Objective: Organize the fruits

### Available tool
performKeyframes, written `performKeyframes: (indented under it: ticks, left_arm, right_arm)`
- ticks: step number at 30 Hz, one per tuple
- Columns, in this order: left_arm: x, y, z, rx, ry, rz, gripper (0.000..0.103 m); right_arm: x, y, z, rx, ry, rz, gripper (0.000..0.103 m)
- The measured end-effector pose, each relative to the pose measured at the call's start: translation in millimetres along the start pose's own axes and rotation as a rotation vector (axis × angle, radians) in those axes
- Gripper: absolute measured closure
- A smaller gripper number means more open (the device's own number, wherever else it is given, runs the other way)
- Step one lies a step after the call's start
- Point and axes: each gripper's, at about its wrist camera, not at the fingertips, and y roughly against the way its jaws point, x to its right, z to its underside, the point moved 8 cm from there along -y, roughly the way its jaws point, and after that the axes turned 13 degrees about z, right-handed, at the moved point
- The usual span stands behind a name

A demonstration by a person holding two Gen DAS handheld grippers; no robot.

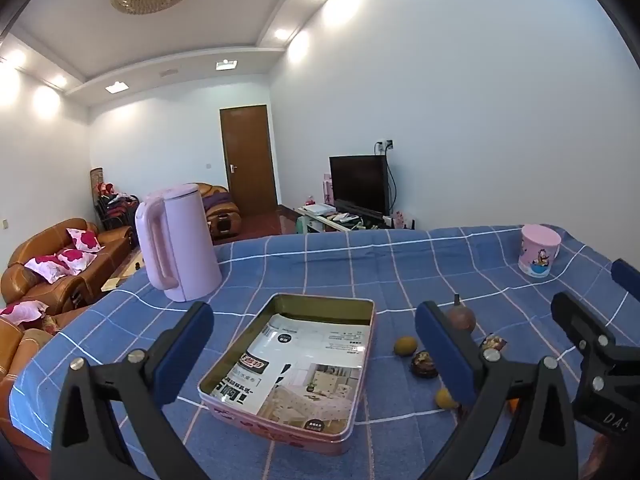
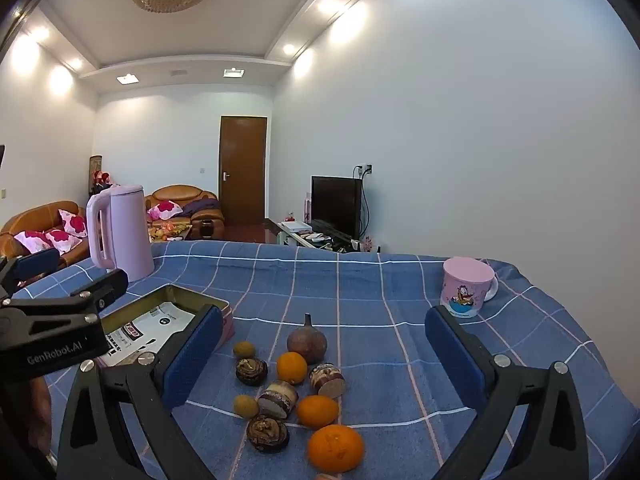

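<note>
Blue checked cloth covers the surface (image 2: 360, 288). Nothing is sorted yet, by the look of it: the tin (image 1: 362, 380) holds only printed paper, while the oranges (image 2: 335, 448), small yellow fruits (image 2: 245, 349) and brown fruit (image 2: 307, 340) lie beside it. Left tool (image 1: 316, 356) and right tool (image 2: 324, 360) gape wide, holding nothing.

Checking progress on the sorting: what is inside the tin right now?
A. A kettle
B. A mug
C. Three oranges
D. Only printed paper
D: the tin holds only printed paper; the oranges lie on the cloth beside it.
</note>
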Motion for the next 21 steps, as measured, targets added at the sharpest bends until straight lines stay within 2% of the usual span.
performKeyframes:
  ticks: [5,21]
  left_arm:
    - [3.5,1.1,1.5,-0.006,-0.044,-0.005,0.000]
    - [4.6,-1.6,4.8,-0.014,-0.040,-0.008,0.000]
  right_arm:
    - [0.1,0.0,1.3,-0.001,0.003,-0.004,0.001]
    - [1.1,-0.1,1.6,-0.004,-0.003,-0.004,0.001]
